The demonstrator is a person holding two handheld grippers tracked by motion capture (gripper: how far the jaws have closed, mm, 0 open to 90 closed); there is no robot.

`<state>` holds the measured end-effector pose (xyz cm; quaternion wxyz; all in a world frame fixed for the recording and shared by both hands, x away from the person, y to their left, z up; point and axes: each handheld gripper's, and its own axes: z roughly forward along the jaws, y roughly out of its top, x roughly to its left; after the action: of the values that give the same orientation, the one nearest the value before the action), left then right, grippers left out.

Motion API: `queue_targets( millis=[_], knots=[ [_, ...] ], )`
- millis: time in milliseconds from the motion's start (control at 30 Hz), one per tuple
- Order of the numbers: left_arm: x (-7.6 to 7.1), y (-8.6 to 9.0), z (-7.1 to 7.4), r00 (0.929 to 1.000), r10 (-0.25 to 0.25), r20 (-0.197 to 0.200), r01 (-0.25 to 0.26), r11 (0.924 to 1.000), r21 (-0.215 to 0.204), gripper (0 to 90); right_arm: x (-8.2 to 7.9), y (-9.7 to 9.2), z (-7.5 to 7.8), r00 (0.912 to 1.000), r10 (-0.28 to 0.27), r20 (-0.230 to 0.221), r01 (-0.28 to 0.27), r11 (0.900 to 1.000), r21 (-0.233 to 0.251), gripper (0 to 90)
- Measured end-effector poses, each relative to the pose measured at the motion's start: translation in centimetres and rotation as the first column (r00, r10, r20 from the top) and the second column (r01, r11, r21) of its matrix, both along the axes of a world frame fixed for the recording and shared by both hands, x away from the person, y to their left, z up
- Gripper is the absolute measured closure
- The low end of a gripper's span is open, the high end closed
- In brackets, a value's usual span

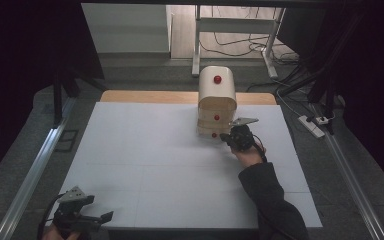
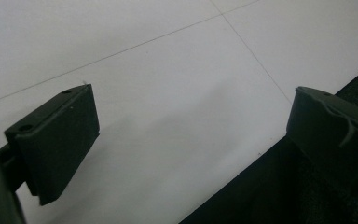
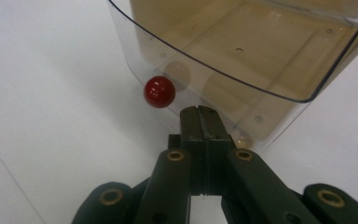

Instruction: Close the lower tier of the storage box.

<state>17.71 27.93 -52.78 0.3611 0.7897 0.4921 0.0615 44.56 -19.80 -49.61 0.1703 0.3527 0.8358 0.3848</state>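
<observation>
Seen at the near left corner of the white worktop (image 1: 145, 165): left gripper (image 1: 97, 218), jaws spread wide with nothing between them, one pad over the white surface, the other past the worktop's dark near edge in the left gripper view.

Standing toward the far edge, right of centre: cream drawer cabinet (image 1: 216, 102) with rounded top, red knob (image 1: 217, 79) on its upper face, two smaller red knobs on the fronts below.

Just right of the cabinet's base: right gripper (image 1: 226, 136), jaws pressed fully together and empty, tips hard against the bottom drawer's front; dark sleeve (image 1: 270, 200) trailing back to the near edge.

From the right gripper view: clear plastic drawer (image 3: 242, 56) pulled open above the closed jaws, its red ball knob (image 3: 159, 91) just beside the tips, not gripped.
</observation>
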Motion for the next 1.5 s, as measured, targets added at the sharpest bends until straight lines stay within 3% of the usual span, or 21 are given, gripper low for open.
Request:
queue_targets(
  millis=[1033,1500],
  knots=[
    [0.0,-0.04,0.01,1.0,-0.005,-0.001,0.005,1.0,0.004,2.8,0.86,0.2,-0.2,0.9996,-0.018,0.02,0.018,0.9997,-0.014,89.1],
    [0.0,-0.07,0.0,1.0,-0.007,0.0,0.007,1.0,0.003,2.8,0.17,0.5,-0.02,0.9999,0.002,0.015,-0.001,0.9998,-0.019,80.0]
  ],
)
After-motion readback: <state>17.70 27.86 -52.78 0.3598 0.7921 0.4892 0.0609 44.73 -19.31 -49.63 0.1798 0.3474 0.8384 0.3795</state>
